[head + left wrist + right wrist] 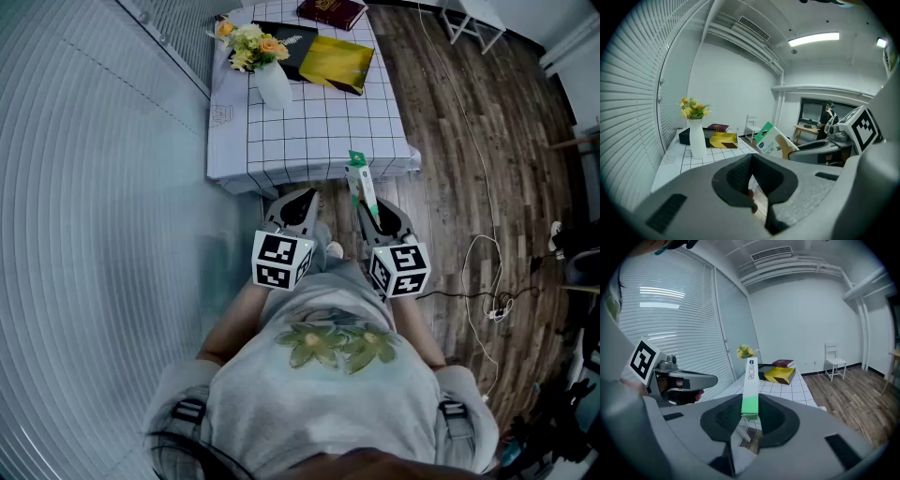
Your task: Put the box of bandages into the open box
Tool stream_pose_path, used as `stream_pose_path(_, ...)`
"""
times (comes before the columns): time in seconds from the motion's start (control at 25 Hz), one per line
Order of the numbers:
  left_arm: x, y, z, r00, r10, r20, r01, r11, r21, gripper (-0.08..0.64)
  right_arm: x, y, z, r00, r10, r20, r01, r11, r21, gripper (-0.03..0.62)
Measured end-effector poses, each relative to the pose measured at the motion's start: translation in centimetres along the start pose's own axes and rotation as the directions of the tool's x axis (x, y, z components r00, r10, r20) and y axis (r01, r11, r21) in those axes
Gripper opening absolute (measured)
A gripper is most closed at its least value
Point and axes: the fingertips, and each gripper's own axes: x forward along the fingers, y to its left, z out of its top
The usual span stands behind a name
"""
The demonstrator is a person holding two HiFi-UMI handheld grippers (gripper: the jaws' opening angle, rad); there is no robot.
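Note:
The box of bandages [359, 183], slim, white with a green end, stands upright in my right gripper [368, 210], which is shut on its lower end. In the right gripper view the same box [751, 385] rises between the dark pads. It also shows tilted in the left gripper view [769, 139]. My left gripper [301, 200] is beside it, shut with nothing in it. Both hang just off the near edge of the table [309, 141]. The open black box [284, 44] lies at the table's far end, with its yellow lid [337, 62] leaning beside it.
A white vase of flowers [270, 80] stands on the checked tablecloth between me and the black box. A red book [330, 11] lies at the far edge. Window blinds [94, 187] run along the left. On the wooden floor at right lies a cable [483, 272].

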Motion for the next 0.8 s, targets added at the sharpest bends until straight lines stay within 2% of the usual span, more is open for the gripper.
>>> stream_pose_path(0.44,1.6,0.8,0.4,1.000,-0.002,0.000,0.002,1.000,-0.024,0.006,0.7,-1.4,1.1,0.999,-0.037,0.023,0.037,0.999,0.002,0.091)
stream_pose_path(0.8,5.1,1.1,2.1,1.000,-0.023,0.007,0.023,0.999,-0.022,0.006,1.7,-4.7,2.9,0.997,-0.071,0.032,0.071,0.997,0.001,0.091)
